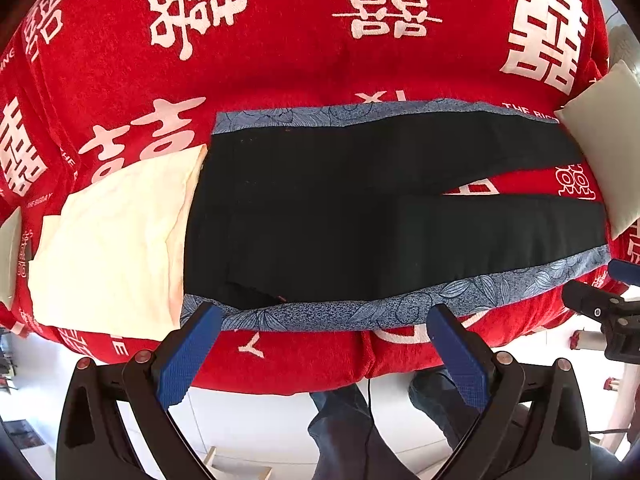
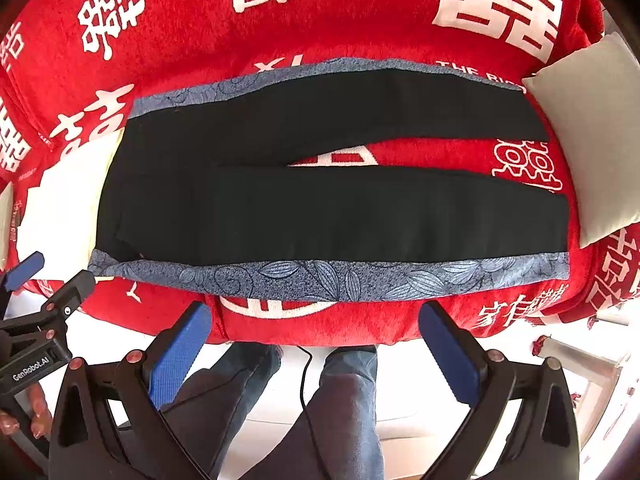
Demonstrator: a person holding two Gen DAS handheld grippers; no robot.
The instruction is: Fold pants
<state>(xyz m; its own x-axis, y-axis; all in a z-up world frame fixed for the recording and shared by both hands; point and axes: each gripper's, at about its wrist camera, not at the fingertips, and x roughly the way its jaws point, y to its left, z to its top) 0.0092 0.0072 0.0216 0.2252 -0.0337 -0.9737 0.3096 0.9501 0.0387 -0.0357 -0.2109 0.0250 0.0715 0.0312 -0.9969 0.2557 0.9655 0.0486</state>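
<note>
Red cover (image 1: 304, 64) with white characters spans the whole surface; floor and the holder's legs show below its near edge.

Pants (image 2: 320, 208): black, laid flat across the cover's middle, blue leaf-print band (image 2: 328, 276) along both outer seams. Waist lies to the left of the crotch, two legs run right and splay apart, red showing between them. No fold made yet, by the look of it.

Cream cloth (image 1: 116, 248) touches the waist end; pale cushion (image 2: 592, 140) sits just beside the hems.

Left gripper (image 1: 324, 320): fingers spread wide, holding nothing, hovering at the near band by the waist. Right gripper (image 2: 316, 316): likewise spread and empty, near the band farther toward the legs.

Judgement on the step: pinch the near leg's outer band at two spaced points, lift only that layer, carry it over onto the far leg, match seam to seam. Whether the near edge lies single or doubled is hard to tell under the fisheye warp. Risk: snagging the cover with the band.
</note>
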